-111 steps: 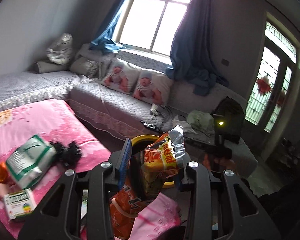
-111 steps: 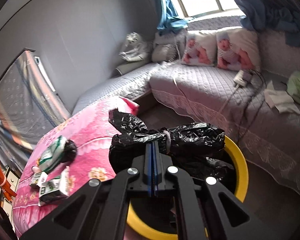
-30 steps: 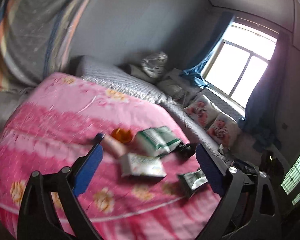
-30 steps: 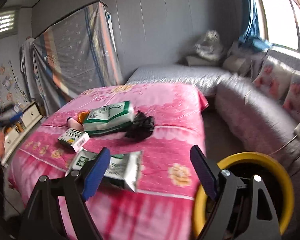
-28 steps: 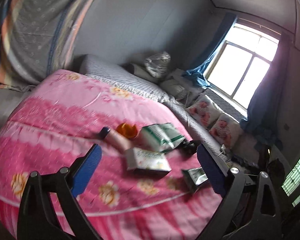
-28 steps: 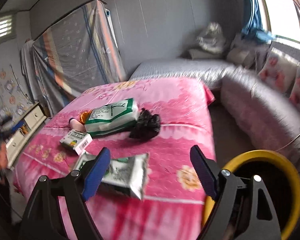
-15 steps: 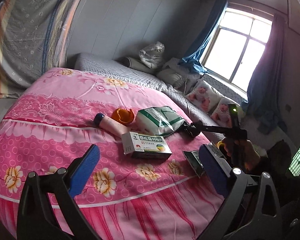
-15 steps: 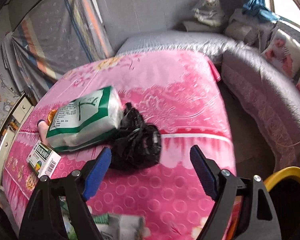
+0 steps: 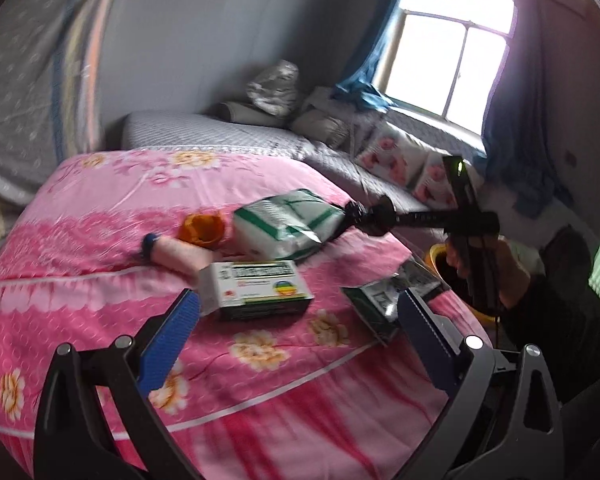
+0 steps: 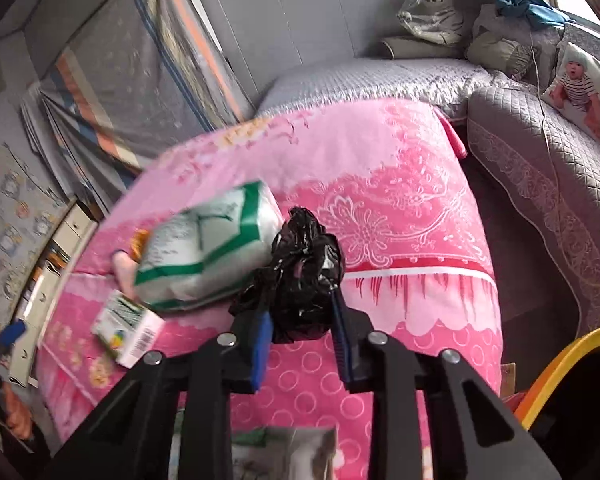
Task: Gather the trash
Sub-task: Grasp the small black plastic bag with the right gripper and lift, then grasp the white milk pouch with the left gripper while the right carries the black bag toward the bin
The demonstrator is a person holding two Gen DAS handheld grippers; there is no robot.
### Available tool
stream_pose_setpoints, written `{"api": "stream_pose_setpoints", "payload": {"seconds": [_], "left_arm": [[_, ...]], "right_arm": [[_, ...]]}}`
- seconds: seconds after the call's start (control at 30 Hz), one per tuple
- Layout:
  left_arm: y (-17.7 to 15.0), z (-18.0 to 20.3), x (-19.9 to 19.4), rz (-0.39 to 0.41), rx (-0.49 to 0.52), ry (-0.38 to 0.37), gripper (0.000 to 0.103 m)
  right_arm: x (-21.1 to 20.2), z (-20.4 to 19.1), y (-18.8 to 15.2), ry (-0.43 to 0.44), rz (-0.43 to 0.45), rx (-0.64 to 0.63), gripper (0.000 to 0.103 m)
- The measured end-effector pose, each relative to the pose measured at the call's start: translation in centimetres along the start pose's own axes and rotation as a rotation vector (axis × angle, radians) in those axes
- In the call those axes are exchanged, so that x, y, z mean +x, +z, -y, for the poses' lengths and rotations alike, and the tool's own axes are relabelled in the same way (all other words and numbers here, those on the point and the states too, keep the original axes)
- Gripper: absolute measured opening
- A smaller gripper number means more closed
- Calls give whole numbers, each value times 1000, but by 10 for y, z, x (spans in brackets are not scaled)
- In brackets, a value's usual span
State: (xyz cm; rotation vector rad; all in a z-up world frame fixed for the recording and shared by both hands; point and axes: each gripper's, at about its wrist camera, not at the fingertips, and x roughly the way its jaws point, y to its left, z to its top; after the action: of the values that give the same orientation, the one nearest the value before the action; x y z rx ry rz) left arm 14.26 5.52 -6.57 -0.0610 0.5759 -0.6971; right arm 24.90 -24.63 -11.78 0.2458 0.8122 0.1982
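On the pink bed (image 10: 400, 184), the right gripper (image 10: 300, 320) has its jaws closing around a crumpled black bag (image 10: 300, 276) (just beside a green-and-white packet (image 10: 204, 256)). Nearer the edge, the left gripper (image 9: 296, 328) hangs with jaws spread wide, empty, before a medicine box (image 9: 256, 288).

Left wrist view looked across the pink bed (image 9: 80, 280) toward the window (image 9: 456, 40), right wrist view looked down close, both shared the bed (image 10: 400, 184)

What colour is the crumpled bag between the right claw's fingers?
Black, glossy plastic bag; the right wrist view shows it best.
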Motion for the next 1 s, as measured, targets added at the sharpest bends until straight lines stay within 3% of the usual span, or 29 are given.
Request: {"api": "stream_pose_setpoints", "payload": {"seconds": [0.27,0.43,0.7,1.0], "left_arm": [[14,64,57,-90,209,-116,95],[19,103,104,-169,339,-206,95],[16,148,166,-290,476,-320,94],[8,165,212,-402,533,-325,94]], "right_arm": [[-90,19,-16,111,163,65,25],[-141,40,-48,138,225,114,25],[-184,64,-92,112,255,160,25],[-197,91,-115,108,277,231,25]]}}
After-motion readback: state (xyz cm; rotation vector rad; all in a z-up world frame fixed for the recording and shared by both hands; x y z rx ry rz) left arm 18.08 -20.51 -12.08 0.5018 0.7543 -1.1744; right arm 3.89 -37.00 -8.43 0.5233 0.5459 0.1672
